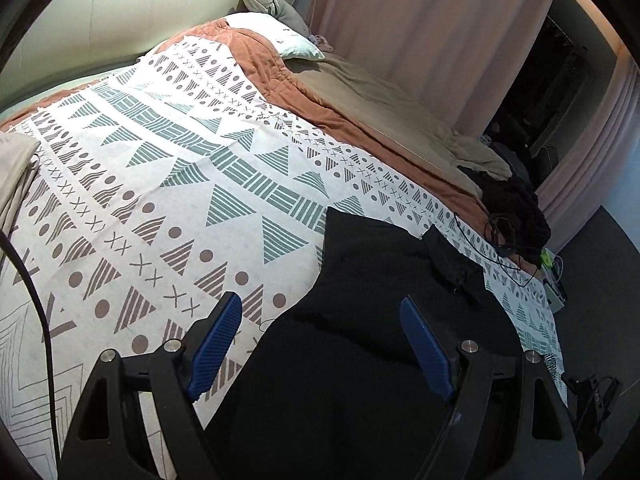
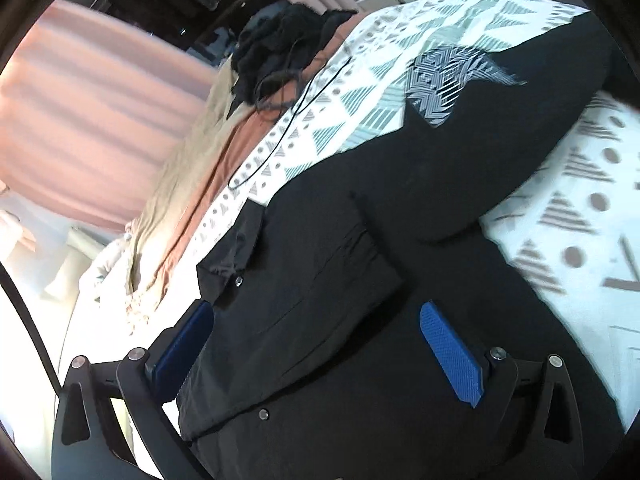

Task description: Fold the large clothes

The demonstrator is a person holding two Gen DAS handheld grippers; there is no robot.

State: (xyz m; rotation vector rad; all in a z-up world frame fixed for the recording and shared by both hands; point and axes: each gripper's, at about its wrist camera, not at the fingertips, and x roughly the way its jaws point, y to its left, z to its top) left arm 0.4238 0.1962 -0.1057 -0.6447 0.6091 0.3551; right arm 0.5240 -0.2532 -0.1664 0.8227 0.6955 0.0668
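A large black garment (image 1: 380, 280) lies spread on the patterned white bed cover (image 1: 160, 160) near the bed's right edge. My left gripper (image 1: 320, 302) hovers over the garment's left border, its blue pads wide apart and open with nothing pressed between them. In the right wrist view the same black garment (image 2: 440, 200) fills the middle. A folded flap with metal snap buttons (image 2: 239, 281) lies on top of it. My right gripper (image 2: 318, 308) stands open above that flap, with both pads clear of the cloth.
A white pillow (image 1: 280, 36), a rust quilt (image 1: 320, 108) and a beige blanket (image 1: 380, 96) lie toward the headboard. A dark clothes pile (image 1: 516, 204) and a thin black cable (image 1: 500, 240) sit at the bed's far right. A beige cloth (image 1: 16, 160) lies at the left. Pink curtains (image 1: 420, 20) hang behind.
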